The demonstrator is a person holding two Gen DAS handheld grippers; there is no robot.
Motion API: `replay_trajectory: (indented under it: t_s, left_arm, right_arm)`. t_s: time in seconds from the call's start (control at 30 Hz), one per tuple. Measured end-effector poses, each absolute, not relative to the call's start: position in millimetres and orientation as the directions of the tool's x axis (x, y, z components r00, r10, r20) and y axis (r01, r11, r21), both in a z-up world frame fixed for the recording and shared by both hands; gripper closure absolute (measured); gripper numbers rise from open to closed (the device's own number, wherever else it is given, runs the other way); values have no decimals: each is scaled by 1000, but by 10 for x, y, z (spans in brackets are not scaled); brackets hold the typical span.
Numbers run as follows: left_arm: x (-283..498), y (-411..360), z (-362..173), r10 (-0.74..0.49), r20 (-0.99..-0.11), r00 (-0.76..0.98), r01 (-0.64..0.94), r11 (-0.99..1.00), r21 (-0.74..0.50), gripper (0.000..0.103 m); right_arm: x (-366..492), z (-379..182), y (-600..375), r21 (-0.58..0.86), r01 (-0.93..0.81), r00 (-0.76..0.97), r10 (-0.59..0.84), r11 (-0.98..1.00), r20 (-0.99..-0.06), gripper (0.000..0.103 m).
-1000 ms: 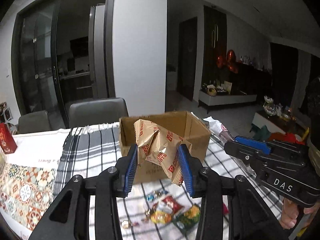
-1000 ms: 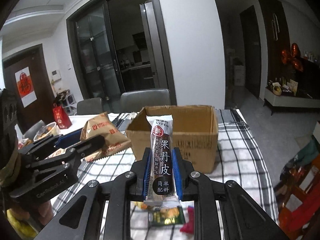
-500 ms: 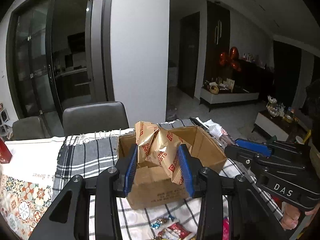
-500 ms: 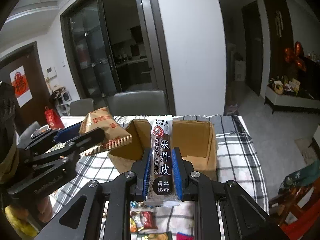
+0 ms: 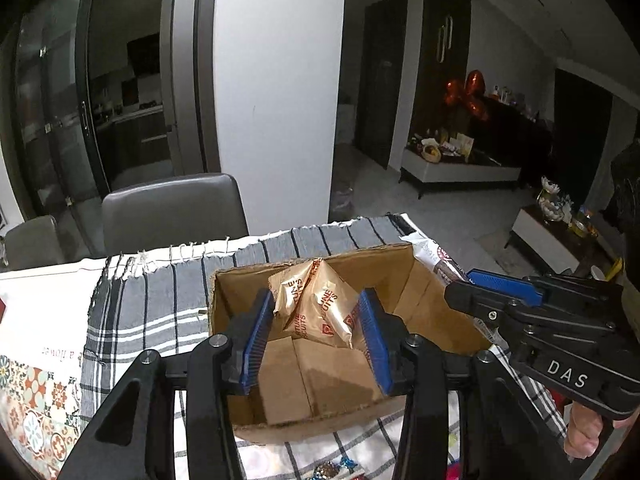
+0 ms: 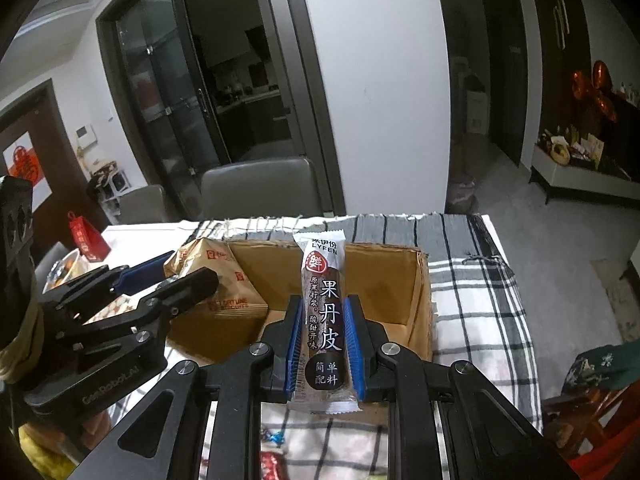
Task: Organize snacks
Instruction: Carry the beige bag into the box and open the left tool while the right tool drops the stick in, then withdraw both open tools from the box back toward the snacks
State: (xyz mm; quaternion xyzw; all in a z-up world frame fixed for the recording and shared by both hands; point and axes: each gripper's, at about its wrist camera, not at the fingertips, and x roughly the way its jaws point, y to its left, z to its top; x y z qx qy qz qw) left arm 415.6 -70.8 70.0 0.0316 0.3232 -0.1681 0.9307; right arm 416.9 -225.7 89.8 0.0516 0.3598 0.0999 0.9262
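The open cardboard box [image 5: 320,380] sits on the checked table [image 6: 472,292], its floor mostly bare. Both tools tilt down over it. The left tool [image 5: 316,334], its jaws just widening, loosely brackets the gold biscuit packets [image 5: 316,308]. The right tool [image 6: 323,344] pinches an upright LYFEN fruit-leather bar [image 6: 323,316].

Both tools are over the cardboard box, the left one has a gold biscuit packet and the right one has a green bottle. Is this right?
Not quite. The right tool holds a dark fruit-leather bar, not a green bottle; the right wrist view shows it. The left tool has the gold biscuit packet over the cardboard box.
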Motion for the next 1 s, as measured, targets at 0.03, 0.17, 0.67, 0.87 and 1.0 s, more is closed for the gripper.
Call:
replay_trajectory:
  t_s: [0.03,0.17,0.67,0.87,1.0]
  left_arm:
    - [4190,-727,695,-290,-615,733,333,942,-47,56]
    - [4230,-756,678,-244,-614,751,313,950,5,37]
    - [3446,-625,991,-219,-523,824,296,953,68,15]
    - [3048,-611,1116,-255,-477,841,324,944,66,15]
    - [2822,-634,1126,-250,-458,853,323,942,88,15]
  right_arm:
    - [4207,875,-2273,168,-143,717,219,975,-661,81]
    - [4275,819,-2272,155,-123,706,196,980,-680,56]
    - [3573,1035,-2323,140,-127,758,187,982,-625,50]
    - [3197,1143,-2299,149,-139,780,201,979,-592,50]
    - [2968,1157,-2302,159,-139,788,206,977,-580,50]
